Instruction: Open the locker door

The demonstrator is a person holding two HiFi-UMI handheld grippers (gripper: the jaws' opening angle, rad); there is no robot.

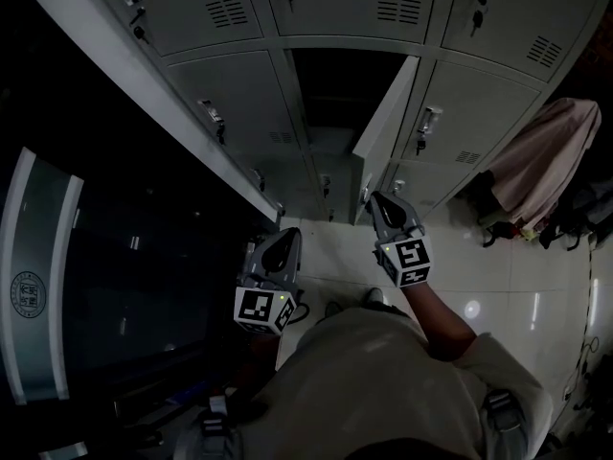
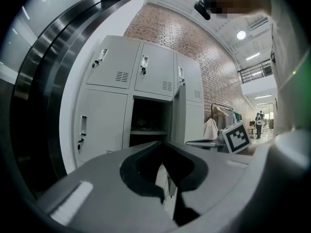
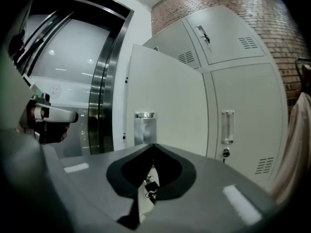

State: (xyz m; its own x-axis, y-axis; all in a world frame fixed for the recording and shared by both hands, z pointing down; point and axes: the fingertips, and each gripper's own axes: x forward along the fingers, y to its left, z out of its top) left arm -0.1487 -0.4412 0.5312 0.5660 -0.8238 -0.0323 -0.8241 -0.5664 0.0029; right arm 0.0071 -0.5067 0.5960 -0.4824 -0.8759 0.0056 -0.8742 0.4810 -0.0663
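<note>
Against the brick wall [image 2: 194,38] stands a bank of grey lockers [image 1: 220,75]. Middle column, one locker door [image 1: 388,113] open, swung out toward the person on its right-hand hinge side, free edge nearest the camera. Dark compartment [image 1: 340,84] exposed behind it; in the left gripper view a shelf shows inside and the door appears nearly edge-on. Right gripper [image 1: 375,199] held level, its tips just beside the lower free corner of the door; contact cannot be told from the head view. In the right gripper view its jaws are pressed together, tips meeting, nothing caught between them. The tips line up with the bottom of the metal pull plate [image 3: 145,126] on the door face; touching or just short, unclear. A small bunch of keys [image 3: 149,186] hangs below the plate, seen through the hollow under the jaws. Left gripper [image 1: 292,233] also level, lower and to the left, apart from the lockers, pointing toward the open compartment. Its jaws likewise closed tip to tip, empty. Marker cube [image 1: 412,260] of the right gripper faces up. Pale garment [image 1: 551,156] hangs to the right of the lockers, over a glossy tiled floor [image 1: 498,276].
</note>
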